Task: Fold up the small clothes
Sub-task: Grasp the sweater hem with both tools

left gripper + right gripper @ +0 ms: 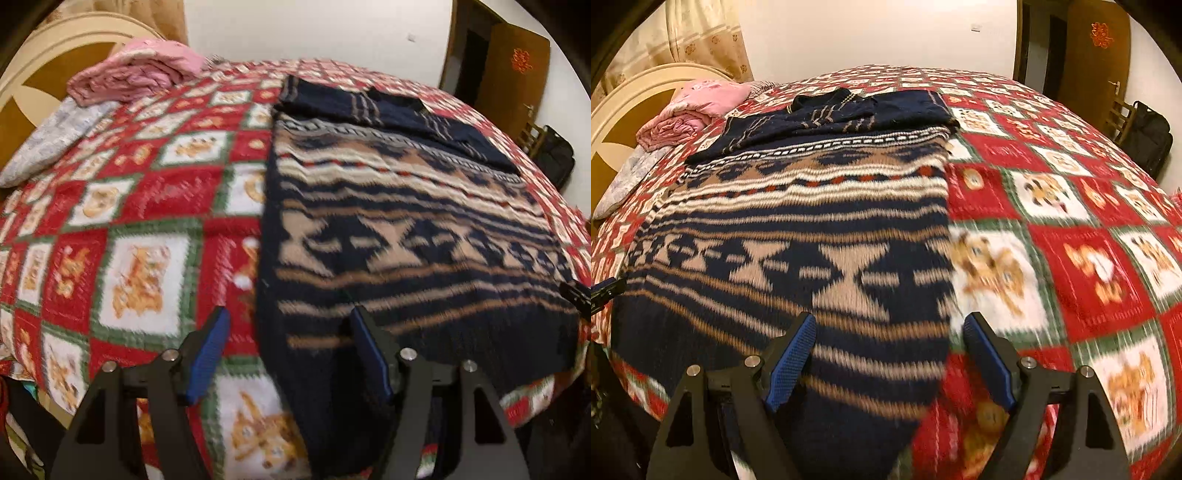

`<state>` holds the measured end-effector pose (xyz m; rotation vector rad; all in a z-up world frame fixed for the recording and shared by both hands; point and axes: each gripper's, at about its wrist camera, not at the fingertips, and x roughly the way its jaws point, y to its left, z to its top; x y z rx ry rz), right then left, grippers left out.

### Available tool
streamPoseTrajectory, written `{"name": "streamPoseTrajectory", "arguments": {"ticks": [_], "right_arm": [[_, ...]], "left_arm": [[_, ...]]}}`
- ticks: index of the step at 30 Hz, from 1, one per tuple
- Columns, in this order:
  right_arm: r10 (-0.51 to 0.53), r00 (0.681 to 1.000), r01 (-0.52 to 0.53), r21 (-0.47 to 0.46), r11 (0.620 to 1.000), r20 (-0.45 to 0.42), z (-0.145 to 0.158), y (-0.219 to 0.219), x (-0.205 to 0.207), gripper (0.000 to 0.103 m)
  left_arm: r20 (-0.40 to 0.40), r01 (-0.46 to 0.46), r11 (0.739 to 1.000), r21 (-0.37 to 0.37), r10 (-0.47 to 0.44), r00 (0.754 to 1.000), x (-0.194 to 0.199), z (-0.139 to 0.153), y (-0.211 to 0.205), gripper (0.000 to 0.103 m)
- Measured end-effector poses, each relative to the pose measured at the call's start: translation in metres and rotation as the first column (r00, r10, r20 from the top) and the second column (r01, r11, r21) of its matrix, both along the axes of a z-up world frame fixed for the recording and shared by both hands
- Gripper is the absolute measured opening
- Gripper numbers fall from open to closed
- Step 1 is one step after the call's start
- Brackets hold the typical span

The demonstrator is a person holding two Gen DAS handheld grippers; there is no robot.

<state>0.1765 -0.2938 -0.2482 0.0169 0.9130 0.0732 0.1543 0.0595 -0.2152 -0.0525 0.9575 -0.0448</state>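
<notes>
Patterned sweater (pixel 798 236) lies flat on the bed quilt (pixel 1071 229), sleeves folded across its far end. Left hand-held gripper (pixel 291 325) wide, straddling the sweater's left edge, nothing gripped. Right hand-held gripper (pixel 890 328) wide over the right edge, also empty. Pink blanket (pixel 136 74) near headboard.

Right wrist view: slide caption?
Open right tool above the patterned sweater's edge on a red checked bedspread.

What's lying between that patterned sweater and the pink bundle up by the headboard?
Only bare checked bedspread separates sweater from pink bundle, clearest in the left wrist view.
</notes>
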Motion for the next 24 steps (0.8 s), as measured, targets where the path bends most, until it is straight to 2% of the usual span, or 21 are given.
{"name": "streamPoseTrajectory", "arguments": {"ticks": [2, 4, 8, 14, 17, 18, 20, 22, 24], "right_arm": [[-0.007, 1.0, 0.007, 0.014, 1.0, -0.005, 0.001, -0.002, -0.008, 0.081], [-0.003, 1.0, 0.003, 0.022, 1.0, -0.012, 0.003, -0.003, -0.015, 0.076], [-0.002, 0.999, 0.005, 0.08, 0.997, -0.032, 0.003, -0.008, -0.03, 0.064], [-0.005, 0.998, 0.014, 0.142, 0.99, -0.063, -0.002, -0.015, -0.053, 0.061], [0.007, 0.998, 0.0, 0.116, 0.993, -0.066, -0.004, -0.008, -0.06, 0.057], [0.02, 0.997, -0.012, 0.116, 0.993, -0.069, -0.005, -0.005, -0.062, 0.054], [0.039, 0.996, -0.03, 0.118, 0.993, -0.075, -0.006, -0.002, -0.064, 0.051], [0.047, 0.996, -0.038, 0.113, 0.993, -0.079, -0.009, 0.001, -0.065, 0.048], [0.047, 0.996, -0.039, 0.101, 0.994, -0.081, -0.01, 0.001, -0.065, 0.039]], "left_arm": [[-0.007, 0.006, 1.0, -0.006, -0.006, 1.0, -0.005, -0.002, -0.004, 0.067], [-0.013, 0.019, 1.0, -0.009, -0.019, 1.0, -0.01, -0.001, -0.008, 0.06], [-0.04, 0.043, 0.998, -0.039, -0.045, 0.998, -0.02, -0.002, -0.012, 0.059], [-0.065, 0.053, 0.997, -0.058, -0.057, 0.996, -0.036, -0.005, -0.013, 0.056], [-0.069, 0.075, 0.995, -0.06, -0.079, 0.994, -0.041, -0.004, -0.017, 0.039], [-0.077, 0.081, 0.994, -0.077, -0.087, 0.993, -0.041, -0.005, -0.017, 0.029], [-0.097, 0.072, 0.99, -0.119, -0.084, 0.992, -0.042, -0.006, -0.016, 0.027], [-0.103, 0.069, 0.989, -0.131, -0.083, 0.991, -0.042, -0.008, -0.015, 0.027], [-0.106, 0.059, 0.986, -0.155, -0.076, 0.992, -0.042, -0.008, -0.013, 0.027]]}}
